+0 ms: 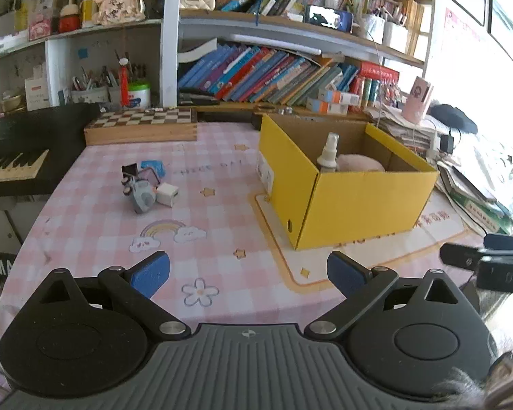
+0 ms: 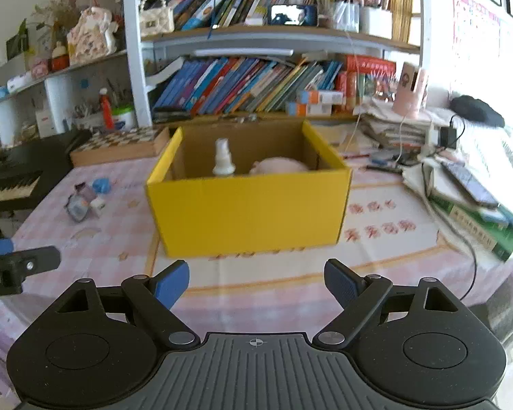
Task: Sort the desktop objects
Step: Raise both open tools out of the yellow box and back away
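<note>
Bookshelves (image 1: 273, 75) back pink checked tablecloth (image 1: 222, 239).

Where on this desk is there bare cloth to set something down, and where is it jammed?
Bare cloth: the near strip between both open grippers, left gripper and right gripper, and the yellow box; also the stretch between the small-item cluster and that box. Crowded: the paper and book stacks right of the box, and the chessboard along the back.
</note>
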A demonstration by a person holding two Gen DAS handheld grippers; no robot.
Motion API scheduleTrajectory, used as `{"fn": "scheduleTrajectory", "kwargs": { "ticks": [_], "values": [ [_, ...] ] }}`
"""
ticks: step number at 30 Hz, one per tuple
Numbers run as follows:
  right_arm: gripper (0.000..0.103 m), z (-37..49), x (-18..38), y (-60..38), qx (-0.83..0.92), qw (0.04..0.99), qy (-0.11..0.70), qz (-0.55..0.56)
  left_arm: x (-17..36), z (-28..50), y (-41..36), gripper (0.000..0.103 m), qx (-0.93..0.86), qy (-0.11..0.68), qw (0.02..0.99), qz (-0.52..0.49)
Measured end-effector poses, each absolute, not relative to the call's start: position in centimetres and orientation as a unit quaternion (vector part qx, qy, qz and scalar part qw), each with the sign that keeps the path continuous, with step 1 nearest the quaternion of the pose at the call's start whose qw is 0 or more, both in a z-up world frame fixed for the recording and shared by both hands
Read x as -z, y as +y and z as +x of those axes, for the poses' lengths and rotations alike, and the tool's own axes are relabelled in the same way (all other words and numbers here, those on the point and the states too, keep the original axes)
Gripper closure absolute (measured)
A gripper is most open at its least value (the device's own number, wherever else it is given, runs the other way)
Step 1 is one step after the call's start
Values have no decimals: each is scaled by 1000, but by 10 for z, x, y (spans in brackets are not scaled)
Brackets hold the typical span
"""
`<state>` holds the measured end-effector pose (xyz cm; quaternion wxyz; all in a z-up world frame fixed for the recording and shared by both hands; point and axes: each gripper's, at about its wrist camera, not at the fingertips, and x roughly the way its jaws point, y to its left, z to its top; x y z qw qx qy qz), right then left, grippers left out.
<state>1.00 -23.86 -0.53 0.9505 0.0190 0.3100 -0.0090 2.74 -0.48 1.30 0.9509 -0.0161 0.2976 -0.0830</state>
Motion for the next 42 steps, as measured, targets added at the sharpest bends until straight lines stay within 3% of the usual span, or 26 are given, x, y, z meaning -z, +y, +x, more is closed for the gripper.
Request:
{"fn": "scheduleTrajectory", "kwargs": {
  "ticks": [18,42],
  "values": [
    [14,-6,23,-185,-33,934,356,-2,2,12,20,3,96,325,941,-10],
    [14,14,22,-106,-116,930,346,-53,4,2,89,3,29,316,948,-36]
  ]
}}
